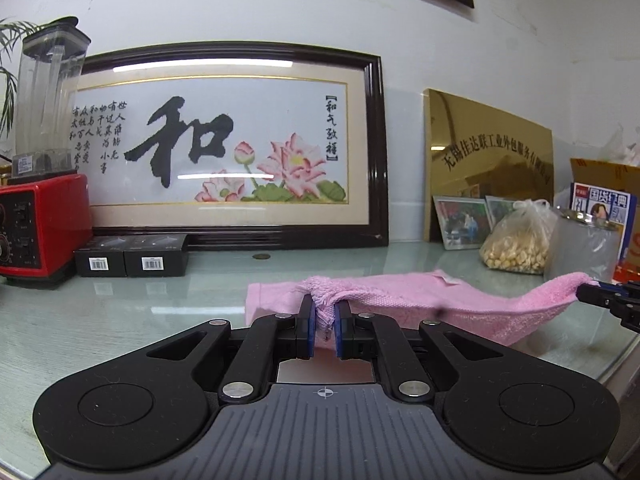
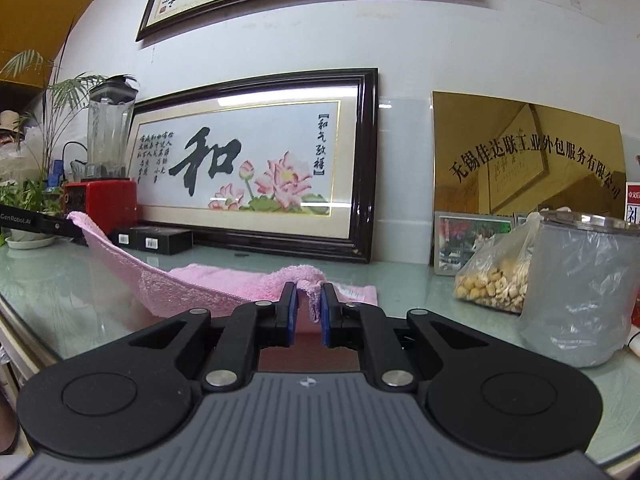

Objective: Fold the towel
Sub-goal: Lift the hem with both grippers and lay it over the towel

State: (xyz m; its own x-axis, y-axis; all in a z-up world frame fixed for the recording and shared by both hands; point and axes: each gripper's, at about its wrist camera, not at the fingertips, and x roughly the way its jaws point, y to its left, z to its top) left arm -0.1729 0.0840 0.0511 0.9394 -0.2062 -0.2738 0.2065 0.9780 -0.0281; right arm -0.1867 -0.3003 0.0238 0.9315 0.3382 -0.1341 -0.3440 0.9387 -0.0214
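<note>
On a pale green glass table (image 1: 120, 320) against a white wall, a pink towel (image 1: 400, 300) sags between two grippers held low and level. At its left end, the left gripper (image 1: 324, 312) has its blue pads closed on a bunched corner. At the right end, the right gripper (image 2: 309, 300) pinches the other corner the same way. The towel's middle rests on the glass. Behind, from left to right: a red blender (image 1: 40, 220), two black boxes (image 1: 132, 258), a framed lotus picture (image 1: 232, 144) leaning on the wall, a gold plaque (image 1: 488, 160), a bag of corn (image 1: 516, 240) and a wrapped tin (image 2: 580, 280).
</note>
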